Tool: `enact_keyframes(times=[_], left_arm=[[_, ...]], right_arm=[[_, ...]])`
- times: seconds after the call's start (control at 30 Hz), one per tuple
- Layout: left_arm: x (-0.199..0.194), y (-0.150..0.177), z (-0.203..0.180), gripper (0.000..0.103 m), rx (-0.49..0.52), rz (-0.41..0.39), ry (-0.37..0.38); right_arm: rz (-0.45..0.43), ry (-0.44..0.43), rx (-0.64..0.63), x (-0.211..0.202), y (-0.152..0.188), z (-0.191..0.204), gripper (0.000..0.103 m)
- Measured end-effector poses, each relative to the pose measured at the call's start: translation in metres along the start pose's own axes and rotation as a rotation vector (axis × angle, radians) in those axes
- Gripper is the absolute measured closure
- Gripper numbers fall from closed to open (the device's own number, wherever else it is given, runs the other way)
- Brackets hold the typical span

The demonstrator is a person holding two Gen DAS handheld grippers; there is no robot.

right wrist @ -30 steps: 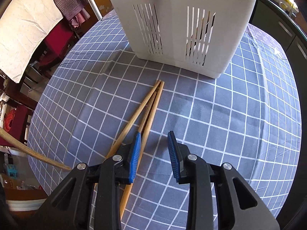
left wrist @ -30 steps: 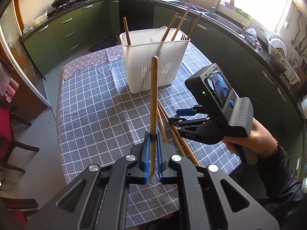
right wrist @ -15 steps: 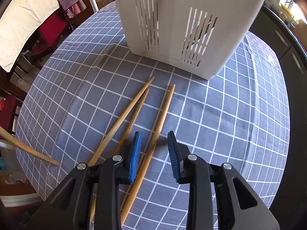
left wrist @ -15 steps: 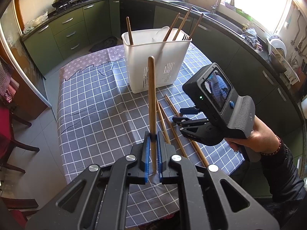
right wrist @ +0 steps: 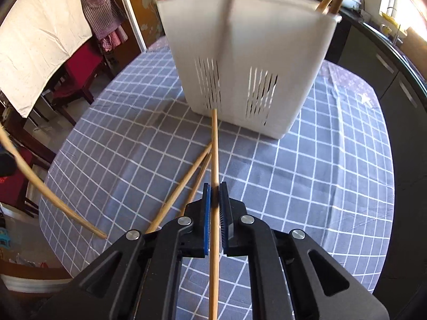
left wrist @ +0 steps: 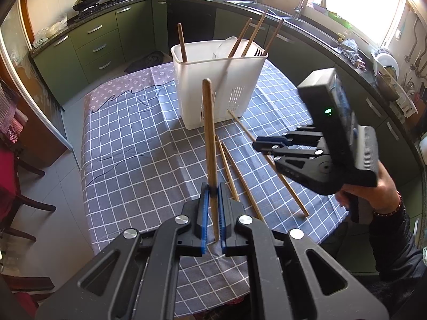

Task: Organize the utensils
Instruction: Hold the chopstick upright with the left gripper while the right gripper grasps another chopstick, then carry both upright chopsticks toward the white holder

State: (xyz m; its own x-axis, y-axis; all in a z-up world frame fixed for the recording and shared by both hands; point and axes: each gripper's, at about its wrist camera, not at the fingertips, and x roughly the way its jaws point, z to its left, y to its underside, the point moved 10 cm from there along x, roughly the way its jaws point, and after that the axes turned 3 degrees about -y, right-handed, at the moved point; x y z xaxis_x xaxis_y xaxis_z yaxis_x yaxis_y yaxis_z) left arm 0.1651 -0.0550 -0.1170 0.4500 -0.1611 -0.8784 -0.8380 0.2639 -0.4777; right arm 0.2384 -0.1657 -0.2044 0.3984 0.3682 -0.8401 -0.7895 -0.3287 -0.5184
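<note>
Both grippers clamped: left gripper [left wrist: 212, 188] w/ dark chopstick [left wrist: 209, 133], right gripper [right wrist: 214, 196] w/ light chopstick [right wrist: 214, 146].

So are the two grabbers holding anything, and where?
Yes. The left gripper pinches a dark chopstick near its lower end. The right gripper pinches a lighter chopstick around mid-length.

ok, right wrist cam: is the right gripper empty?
No, the right gripper is shut on a chopstick, whose shaft runs between the blue pads toward the white holder.
</note>
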Motion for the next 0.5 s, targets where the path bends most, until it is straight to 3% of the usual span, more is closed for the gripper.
enact_keyframes(times=[0.23,0.5], left_arm=[[-0.001,0.001,-0.001,0.096,0.008,-0.003,-0.007],[-0.003,0.002,-0.002,0.096,0.007,-0.008,-0.01]], right_arm=[[-0.266,-0.008,0.008,-0.098,-0.019,-0.003,0.096],[-0.314,0.012,0.018,-0.127,-0.002,-0.008,0.096]])
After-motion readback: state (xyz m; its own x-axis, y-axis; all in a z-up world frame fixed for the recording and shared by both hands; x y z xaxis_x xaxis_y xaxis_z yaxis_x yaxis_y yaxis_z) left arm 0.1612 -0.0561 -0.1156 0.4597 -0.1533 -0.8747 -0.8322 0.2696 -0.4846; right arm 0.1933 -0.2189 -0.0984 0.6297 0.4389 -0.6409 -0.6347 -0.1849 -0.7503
